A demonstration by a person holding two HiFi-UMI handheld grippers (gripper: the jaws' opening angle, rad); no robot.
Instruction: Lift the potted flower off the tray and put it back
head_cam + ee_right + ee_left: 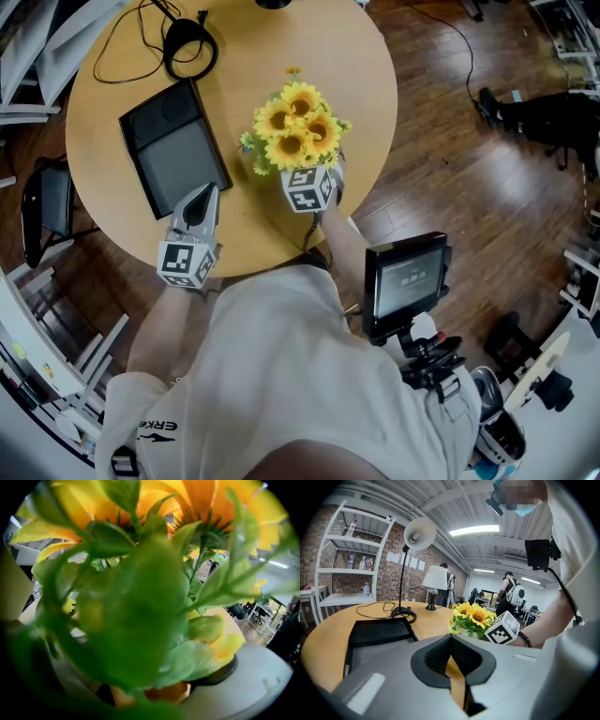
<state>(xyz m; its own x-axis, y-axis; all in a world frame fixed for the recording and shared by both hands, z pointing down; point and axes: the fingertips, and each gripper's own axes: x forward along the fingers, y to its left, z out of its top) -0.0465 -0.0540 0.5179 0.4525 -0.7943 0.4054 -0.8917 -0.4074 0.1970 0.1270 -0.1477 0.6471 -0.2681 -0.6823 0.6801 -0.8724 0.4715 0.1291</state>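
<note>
A pot of yellow sunflowers (295, 127) stands right of the black tray (173, 145) on the round wooden table (103, 103), off the tray. My right gripper (300, 169) reaches in under the blooms from the near side and is shut on the pot; leaves and petals (140, 597) fill the right gripper view and hide most of the jaws. My left gripper (202, 194) hovers by the tray's near right corner, shut and empty. The left gripper view shows its tips (451, 638), the tray (379, 632) and the flowers (472, 616).
A desk lamp's black base and cable (190, 47) lie at the table's far side, beyond the tray. The table's near edge is close to my body. A small screen on a stand (408, 277) is at my right, a dark chair (47, 202) at the left.
</note>
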